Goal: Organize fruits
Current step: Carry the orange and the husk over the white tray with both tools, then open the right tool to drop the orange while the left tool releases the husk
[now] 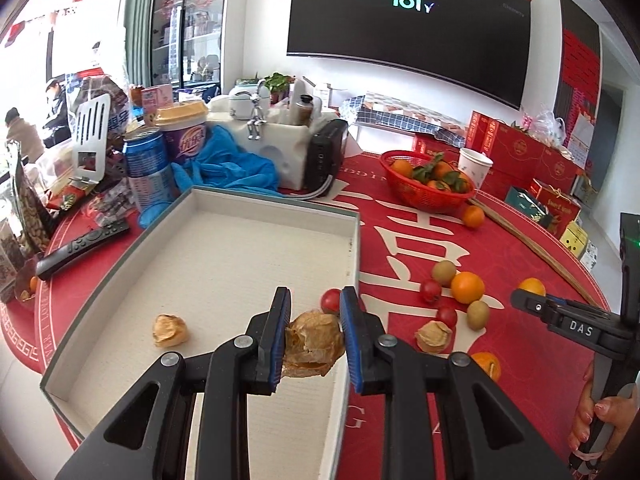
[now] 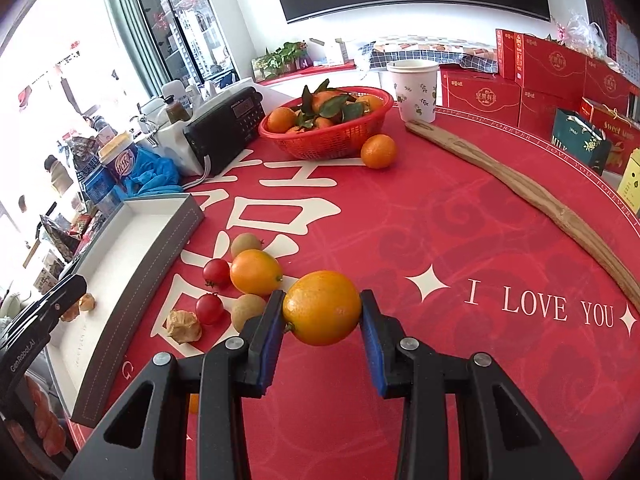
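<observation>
Here, the left gripper [image 1: 315, 342] held a husked fruit [image 1: 314, 344] between narrow fingers above the tray [image 1: 256, 204]; the right gripper [image 2: 322, 312] clasped an orange [image 2: 322, 307] over the counter [image 2: 460, 240]. Lowering before release would prevent rolling.

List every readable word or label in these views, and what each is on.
"iOI" on the wall screen.
"DAS" on the right gripper.
"GenRobot.AI" on the left gripper.
"I LOVE YOU" on the red tablecloth.
"I LOVE YOU FOREVER" along its edge.
Can, cup and red boxes: print too blurred.
</observation>
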Motion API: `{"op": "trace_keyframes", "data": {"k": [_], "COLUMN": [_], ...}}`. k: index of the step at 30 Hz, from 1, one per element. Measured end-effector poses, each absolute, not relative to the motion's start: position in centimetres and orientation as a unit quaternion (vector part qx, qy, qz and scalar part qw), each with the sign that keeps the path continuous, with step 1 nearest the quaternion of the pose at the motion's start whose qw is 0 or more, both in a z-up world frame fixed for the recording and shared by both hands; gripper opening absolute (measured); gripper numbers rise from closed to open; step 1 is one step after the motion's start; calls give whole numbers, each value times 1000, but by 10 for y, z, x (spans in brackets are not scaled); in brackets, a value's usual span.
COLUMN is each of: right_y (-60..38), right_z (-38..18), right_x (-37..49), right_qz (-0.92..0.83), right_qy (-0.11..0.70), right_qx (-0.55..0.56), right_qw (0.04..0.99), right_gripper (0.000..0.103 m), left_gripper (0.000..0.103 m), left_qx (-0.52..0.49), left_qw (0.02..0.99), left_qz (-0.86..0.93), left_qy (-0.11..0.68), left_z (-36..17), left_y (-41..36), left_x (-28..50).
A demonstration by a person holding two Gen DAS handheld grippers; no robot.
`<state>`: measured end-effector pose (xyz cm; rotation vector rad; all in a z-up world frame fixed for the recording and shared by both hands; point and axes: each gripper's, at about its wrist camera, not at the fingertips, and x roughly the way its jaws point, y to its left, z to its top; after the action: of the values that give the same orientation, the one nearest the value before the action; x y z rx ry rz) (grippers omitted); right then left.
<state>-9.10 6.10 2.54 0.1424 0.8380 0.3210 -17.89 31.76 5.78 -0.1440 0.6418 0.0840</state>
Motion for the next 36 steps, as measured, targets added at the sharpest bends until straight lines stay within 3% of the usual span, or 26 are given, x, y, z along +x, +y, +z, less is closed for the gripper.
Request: {"op": "trace_keyframes", "data": {"k": [12, 36], "right_y": [99, 252], "right_z": [52, 49], "right_x": [-104, -80], "right_qz": [182, 323], "right_qy": [366, 431], "right_qx": [38, 18], "right_qw": [912, 842], "right_gripper": [38, 38], "left_gripper": [28, 28], "left_qx": [-92, -117], "left_qw": [937, 911], "left_qz": [79, 130], "left_qy": [328, 372], "left_z": [55, 40], "left_y": [346, 392], "left_x": [-177, -165]}}
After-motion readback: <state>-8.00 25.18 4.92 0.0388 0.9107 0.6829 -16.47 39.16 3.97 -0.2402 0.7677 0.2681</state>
